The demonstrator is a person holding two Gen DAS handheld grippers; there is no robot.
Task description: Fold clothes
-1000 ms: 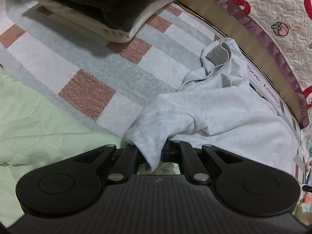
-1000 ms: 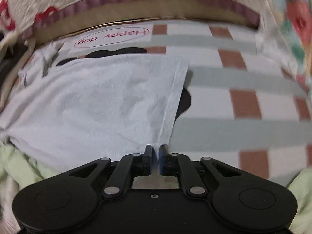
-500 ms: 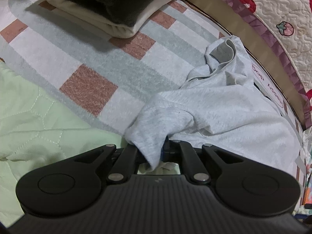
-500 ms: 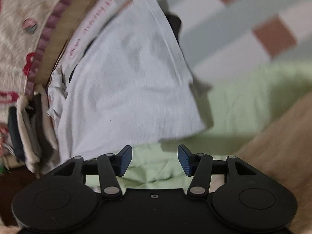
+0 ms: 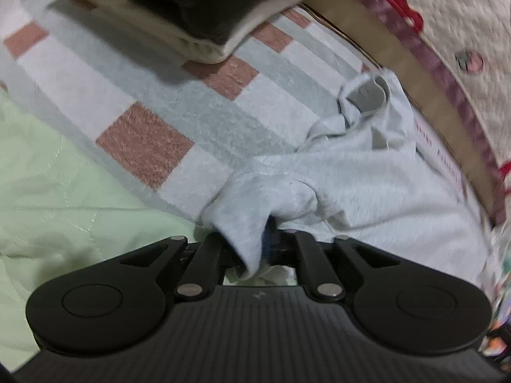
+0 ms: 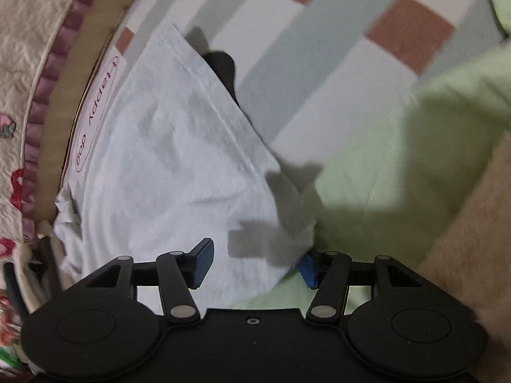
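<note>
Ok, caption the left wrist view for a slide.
Left gripper pinching a bunched corner of the pale grey shirt on the checked blanket.

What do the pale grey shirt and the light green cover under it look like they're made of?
The shirt looks like soft cotton jersey, matte and faintly heathered, bunching in limp folds. The green cover looks like quilted padded fabric, with stitched lines and a slight sheen; the fibre is unclear.

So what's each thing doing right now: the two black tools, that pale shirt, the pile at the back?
Left tool: shut on the shirt's bunched corner.
Right tool: open, straddling the shirt's near corner, gripping nothing.
Shirt: flat on the blanket on one side, crumpled on the other.
Pile: folded, stacked.
Blanket: spread flat.
</note>
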